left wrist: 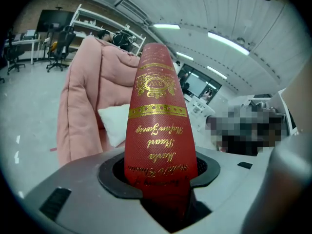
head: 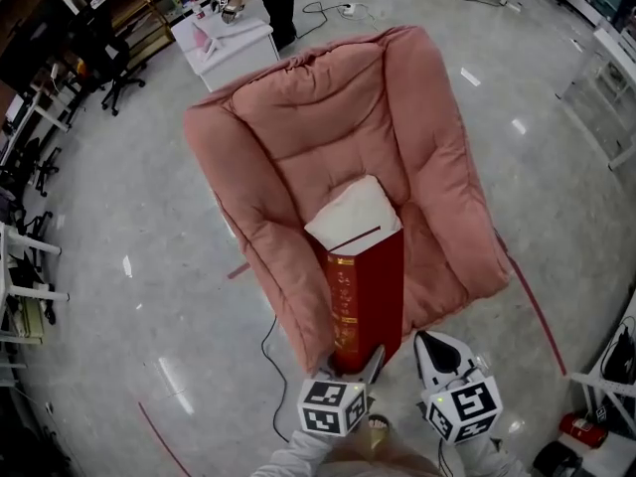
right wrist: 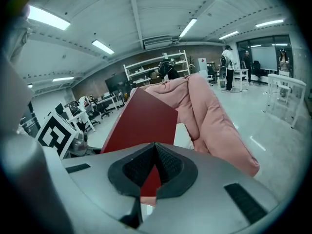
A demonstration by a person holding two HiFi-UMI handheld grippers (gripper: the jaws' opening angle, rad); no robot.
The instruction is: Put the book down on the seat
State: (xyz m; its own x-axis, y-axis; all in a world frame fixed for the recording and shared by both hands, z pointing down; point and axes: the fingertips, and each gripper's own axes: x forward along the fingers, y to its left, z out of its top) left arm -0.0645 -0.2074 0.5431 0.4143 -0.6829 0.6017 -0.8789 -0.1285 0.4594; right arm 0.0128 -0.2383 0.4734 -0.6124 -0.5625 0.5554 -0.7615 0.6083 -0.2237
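Observation:
A thick red book [head: 366, 286] with gold lettering on its spine stands on end over the front of the pink cushioned seat [head: 328, 137], its white page edges [head: 353, 212] facing up. My left gripper [head: 358, 366] is shut on the book's lower end. In the left gripper view the spine [left wrist: 158, 126] rises out from between the jaws, with the seat [left wrist: 78, 106] behind it. My right gripper [head: 429, 344] hangs just right of the book, shut with nothing in it. In the right gripper view its pads [right wrist: 165, 162] meet, with the book's cover [right wrist: 141, 121] and the seat [right wrist: 214, 116] beyond.
A white table [head: 224, 43] with a person beside it stands behind the seat. Office chairs [head: 109, 63] and white racks [head: 20, 276] line the left side. A black cable [head: 266, 351] and red tape lines [head: 537, 311] lie on the glossy floor. A white frame [head: 606, 87] stands at right.

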